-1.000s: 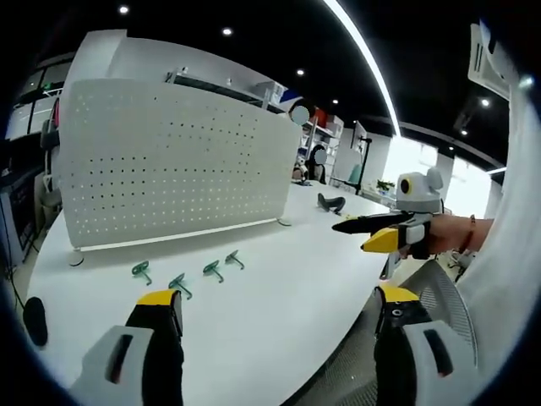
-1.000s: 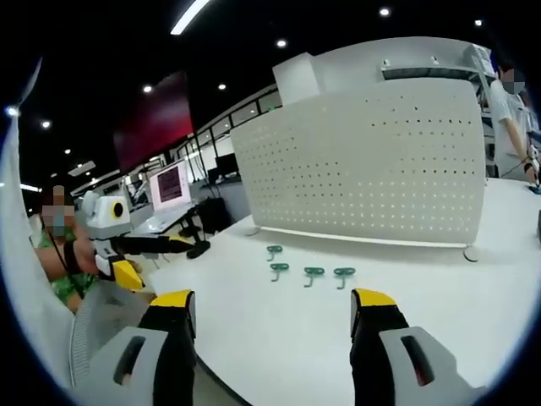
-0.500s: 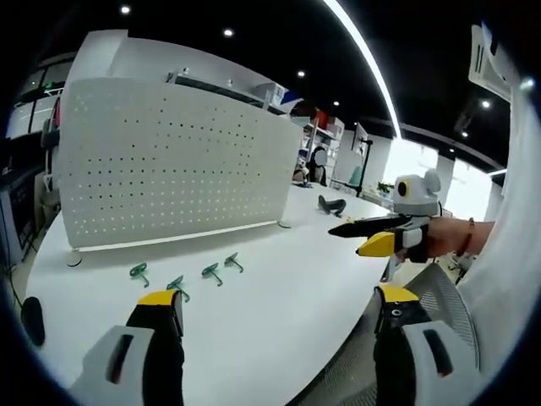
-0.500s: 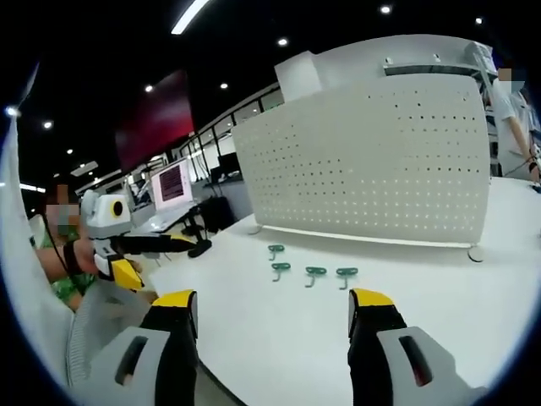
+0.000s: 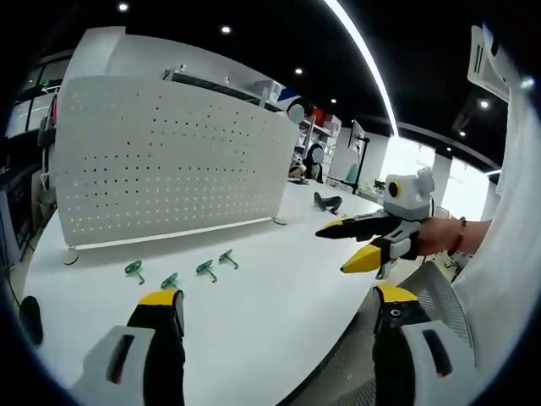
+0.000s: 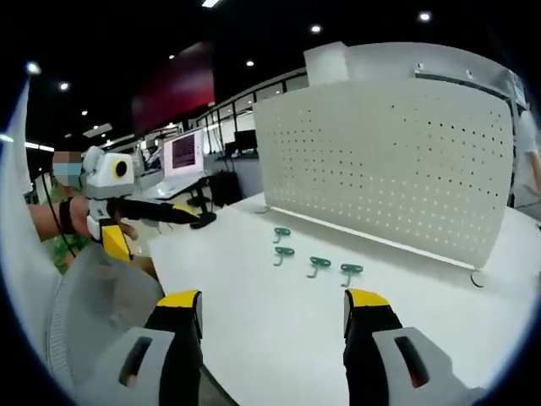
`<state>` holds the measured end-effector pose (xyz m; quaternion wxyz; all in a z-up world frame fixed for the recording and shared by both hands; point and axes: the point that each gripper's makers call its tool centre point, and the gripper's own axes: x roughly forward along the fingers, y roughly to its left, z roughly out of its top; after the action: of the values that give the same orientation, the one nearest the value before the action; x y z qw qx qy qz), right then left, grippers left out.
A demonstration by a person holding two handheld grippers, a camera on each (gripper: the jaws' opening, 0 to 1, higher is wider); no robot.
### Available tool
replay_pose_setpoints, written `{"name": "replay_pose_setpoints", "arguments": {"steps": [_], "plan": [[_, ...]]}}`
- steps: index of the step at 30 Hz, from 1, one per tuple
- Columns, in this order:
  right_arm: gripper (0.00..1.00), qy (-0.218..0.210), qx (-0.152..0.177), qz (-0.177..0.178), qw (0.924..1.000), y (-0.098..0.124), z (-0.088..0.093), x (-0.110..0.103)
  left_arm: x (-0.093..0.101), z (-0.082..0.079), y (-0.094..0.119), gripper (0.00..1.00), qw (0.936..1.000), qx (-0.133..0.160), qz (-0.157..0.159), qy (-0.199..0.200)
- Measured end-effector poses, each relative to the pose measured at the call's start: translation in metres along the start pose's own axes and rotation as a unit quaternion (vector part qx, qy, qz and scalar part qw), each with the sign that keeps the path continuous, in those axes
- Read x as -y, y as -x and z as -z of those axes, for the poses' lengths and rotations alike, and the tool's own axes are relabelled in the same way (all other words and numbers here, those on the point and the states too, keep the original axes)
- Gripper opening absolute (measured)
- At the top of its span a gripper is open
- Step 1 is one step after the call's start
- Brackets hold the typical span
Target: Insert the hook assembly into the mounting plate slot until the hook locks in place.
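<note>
While four green hooks lie in a loose row on the white tabletop, both tools hover short of them with nothing between their jaws. Seen from its own camera, the left gripper has its yellow-tipped jaws spread wide and empty; the right gripper is likewise spread and empty in the right gripper view, where the hooks lie just ahead of its tips. The other tool also enters each picture from the side: the right gripper at the edge of the tabletop, the left gripper held by a hand beyond the near corner. Behind the hooks stands the white perforated panel, upright on small feet and facing the person, apparently so its holes can take a hook pushed straight in. No hook has yet been picked up or seated, so the job looks barely begun; the spread jaws suggest readiness for a first pick.
</note>
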<state>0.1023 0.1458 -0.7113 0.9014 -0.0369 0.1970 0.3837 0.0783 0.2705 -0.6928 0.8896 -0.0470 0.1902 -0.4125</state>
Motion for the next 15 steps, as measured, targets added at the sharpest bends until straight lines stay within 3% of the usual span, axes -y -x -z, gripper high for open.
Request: {"name": "replay_pose_setpoints", "arguments": {"steps": [15], "plan": [[0.68,0.025,-0.008,-0.041,0.9988,-0.028,-0.014,-0.007,-0.003,0.001,0.0,0.94,1.0,-0.003,-0.001,0.001]]}}
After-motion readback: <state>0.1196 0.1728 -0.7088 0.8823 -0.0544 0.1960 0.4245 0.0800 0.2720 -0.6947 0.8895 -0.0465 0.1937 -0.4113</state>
